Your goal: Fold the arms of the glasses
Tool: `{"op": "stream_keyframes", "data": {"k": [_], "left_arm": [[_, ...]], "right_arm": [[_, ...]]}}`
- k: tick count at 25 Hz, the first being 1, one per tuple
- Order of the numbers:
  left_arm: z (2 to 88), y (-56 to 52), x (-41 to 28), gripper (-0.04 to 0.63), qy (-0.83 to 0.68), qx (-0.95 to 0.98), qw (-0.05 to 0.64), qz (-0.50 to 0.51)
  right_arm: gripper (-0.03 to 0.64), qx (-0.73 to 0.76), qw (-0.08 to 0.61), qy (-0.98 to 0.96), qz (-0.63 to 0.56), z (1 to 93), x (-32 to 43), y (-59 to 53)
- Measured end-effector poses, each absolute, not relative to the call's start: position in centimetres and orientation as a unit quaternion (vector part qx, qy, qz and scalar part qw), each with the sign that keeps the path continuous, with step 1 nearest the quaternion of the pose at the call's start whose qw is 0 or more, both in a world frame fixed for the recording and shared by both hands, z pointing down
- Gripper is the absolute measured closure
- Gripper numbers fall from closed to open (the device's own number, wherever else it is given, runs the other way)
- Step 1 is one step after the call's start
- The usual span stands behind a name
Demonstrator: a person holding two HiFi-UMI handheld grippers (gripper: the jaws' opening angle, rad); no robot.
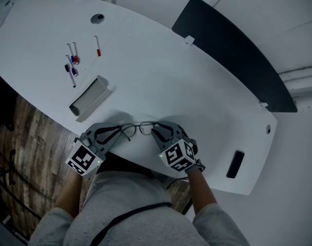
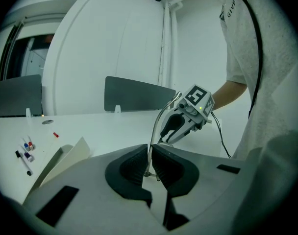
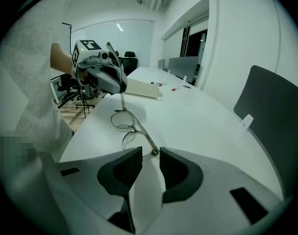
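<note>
A grey short-sleeved shirt [image 1: 130, 209], worn by the person, is seen nearest, just on the near side of the glasses. Next, the grey hand-held left gripper [image 1: 120, 130] is found at the left end of the thin-rimmed, round-lensed wire glasses [image 1: 144, 129]. Its jaws are clamped on one thin arm of the glasses, which is pinched between the black ribbed pads. At the opposite end of the glasses the grey right gripper [image 1: 156, 131] is held with its jaws parted. The hinge corner of the frame lies at the mouth of the gap, and neither pad is pressed on it. The glasses are kept by the near edge of the white oval table [image 1: 197, 86]. Farther off, up and to the left of the glasses, a grey open tray [image 1: 90, 100] is set. Several marker pens [image 1: 72, 65] are laid beyond it. Farthest from the glasses, a dark grey panel [image 1: 228, 50] is fixed along the table's far edge.
</note>
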State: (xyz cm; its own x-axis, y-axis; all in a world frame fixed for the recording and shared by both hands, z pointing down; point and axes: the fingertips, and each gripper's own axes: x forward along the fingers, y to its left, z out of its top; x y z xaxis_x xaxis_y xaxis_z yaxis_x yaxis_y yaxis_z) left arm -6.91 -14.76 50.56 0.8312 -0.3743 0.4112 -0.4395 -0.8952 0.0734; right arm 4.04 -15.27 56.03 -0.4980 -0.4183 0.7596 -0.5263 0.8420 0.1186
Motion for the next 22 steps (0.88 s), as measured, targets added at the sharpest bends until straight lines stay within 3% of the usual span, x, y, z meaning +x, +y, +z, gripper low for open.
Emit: {"op": "stream_keyframes", "data": {"k": [22], "left_arm": [[51.8,-14.6,-3.5,0.558,-0.174,0.948,0.083,0.254]], "right_arm": [[0.502,0.272,0.414,-0.867,0.055,56.0,4.5,-15.4]]}}
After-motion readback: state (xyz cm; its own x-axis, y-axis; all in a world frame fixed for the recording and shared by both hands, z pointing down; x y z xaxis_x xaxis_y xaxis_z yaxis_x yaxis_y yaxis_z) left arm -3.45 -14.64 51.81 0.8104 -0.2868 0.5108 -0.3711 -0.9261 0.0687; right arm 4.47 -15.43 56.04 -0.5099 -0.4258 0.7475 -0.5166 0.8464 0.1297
